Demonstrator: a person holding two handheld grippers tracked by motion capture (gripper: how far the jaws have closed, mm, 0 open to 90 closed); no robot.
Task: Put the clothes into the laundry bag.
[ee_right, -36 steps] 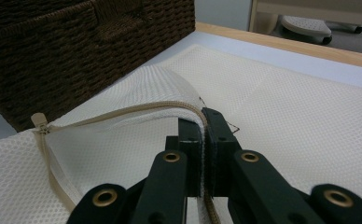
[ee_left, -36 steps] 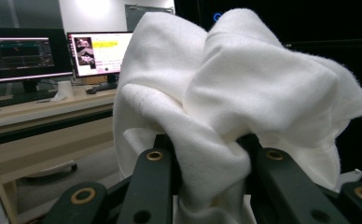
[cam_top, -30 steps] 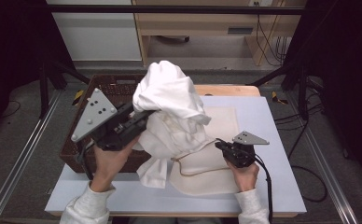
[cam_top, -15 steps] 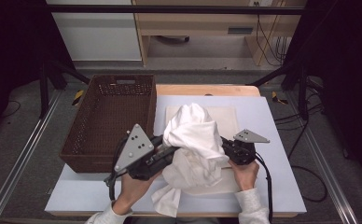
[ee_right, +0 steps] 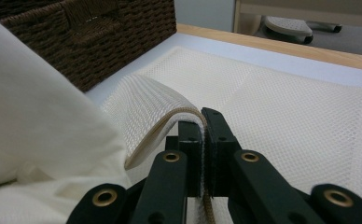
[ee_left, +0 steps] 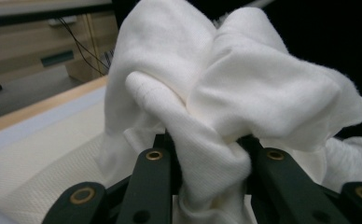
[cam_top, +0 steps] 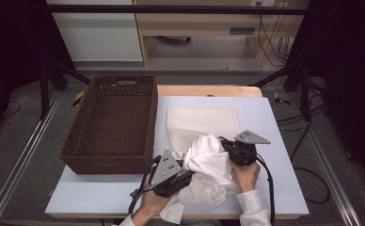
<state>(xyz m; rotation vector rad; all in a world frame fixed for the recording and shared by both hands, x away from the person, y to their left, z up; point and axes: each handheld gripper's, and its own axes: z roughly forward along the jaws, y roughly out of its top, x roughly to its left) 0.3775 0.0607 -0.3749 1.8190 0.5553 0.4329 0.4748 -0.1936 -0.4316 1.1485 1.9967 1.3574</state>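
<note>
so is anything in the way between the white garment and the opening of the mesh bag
Nothing visible blocks it. The right gripper pinches the mesh bag by its trimmed edge and lifts it, and the white garment, bunched in the left gripper, sits right beside that raised edge.

In the high view, the left gripper (cam_top: 190, 175) sits near the table's front edge, its jaws pointing toward two o'clock and clamped on a bunch of cloth. The right gripper (cam_top: 224, 143) points toward ten o'clock, jaws pinched tight on a mesh edge.
</note>
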